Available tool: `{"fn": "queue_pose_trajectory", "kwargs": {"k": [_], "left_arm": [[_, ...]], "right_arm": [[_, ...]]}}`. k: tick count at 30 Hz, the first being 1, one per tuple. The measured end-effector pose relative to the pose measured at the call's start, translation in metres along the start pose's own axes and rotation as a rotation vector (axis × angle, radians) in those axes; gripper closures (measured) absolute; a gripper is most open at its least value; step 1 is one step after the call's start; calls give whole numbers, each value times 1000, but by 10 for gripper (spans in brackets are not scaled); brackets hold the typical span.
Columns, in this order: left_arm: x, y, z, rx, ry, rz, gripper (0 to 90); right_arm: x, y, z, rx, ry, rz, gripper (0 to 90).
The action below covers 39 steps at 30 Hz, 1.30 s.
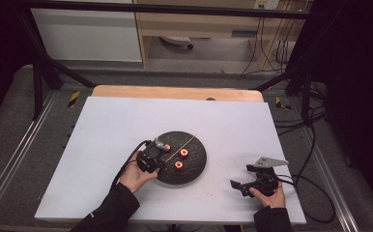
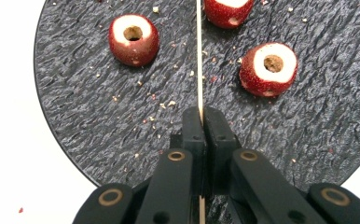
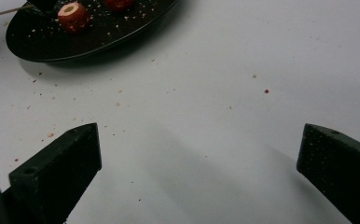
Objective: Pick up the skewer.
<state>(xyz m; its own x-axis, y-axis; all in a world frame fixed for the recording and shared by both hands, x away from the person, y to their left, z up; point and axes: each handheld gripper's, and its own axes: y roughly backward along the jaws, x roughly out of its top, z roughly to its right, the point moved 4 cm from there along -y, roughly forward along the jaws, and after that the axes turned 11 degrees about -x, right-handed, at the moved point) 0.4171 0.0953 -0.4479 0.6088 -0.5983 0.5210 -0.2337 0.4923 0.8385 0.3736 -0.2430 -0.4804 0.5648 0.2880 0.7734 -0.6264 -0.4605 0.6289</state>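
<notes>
A dark round plate lies mid-table with three red cored fruits on it and a thin wooden skewer across it. In the left gripper view the skewer runs straight up from my left gripper, whose jaws are pressed together on its near end. Fruits sit left, right and top of the skewer. My left gripper rests over the plate's left part. My right gripper hovers above the bare table right of the plate, jaws wide apart with nothing between them.
Crumbs and red specks are scattered over the plate and the white table top. The plate's edge with one fruit lies ahead and left of the right gripper. Cables trail off the table's right side.
</notes>
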Motion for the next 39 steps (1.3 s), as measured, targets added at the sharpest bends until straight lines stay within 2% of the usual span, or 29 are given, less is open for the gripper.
{"fn": "queue_pose_trajectory", "kwargs": {"k": [7, 10, 15, 16, 21, 24, 29, 30, 34, 39], "left_arm": [[-3, 10, -1, -14, 10, 50, 879], [-8, 19, -3, -22, 11, 95, 879], [-15, 28, -5, -29, 7, 138, 879], [-20, 32, -6, -30, 9, 163, 879], [-31, 39, -8, -31, 13, 203, 880], [-42, 46, -10, -23, 17, 241, 880], [-54, 53, -12, -15, 21, 274, 880], [-60, 56, -13, -12, 20, 290, 880], [-72, 62, -16, -22, 33, 319, 880], [-82, 66, -18, -18, 30, 351, 881]], "right_arm": [[-1, 0, -1, 0, -6, -11, 6], [-1, -1, -1, -5, -5, -11, 6], [-1, -1, -1, -5, -5, -15, 6], [-1, -1, -1, -6, -5, -17, 6], [-1, -2, -1, -8, -7, -21, 6], [-1, -2, -1, -11, -10, -21, 6], [0, -2, -1, -21, -14, -21, 5], [2, -2, -2, -23, -29, -22, 5], [8, -2, -6, -34, -17, -22, 5], [14, -4, -12, -40, -8, -28, 5]]}}
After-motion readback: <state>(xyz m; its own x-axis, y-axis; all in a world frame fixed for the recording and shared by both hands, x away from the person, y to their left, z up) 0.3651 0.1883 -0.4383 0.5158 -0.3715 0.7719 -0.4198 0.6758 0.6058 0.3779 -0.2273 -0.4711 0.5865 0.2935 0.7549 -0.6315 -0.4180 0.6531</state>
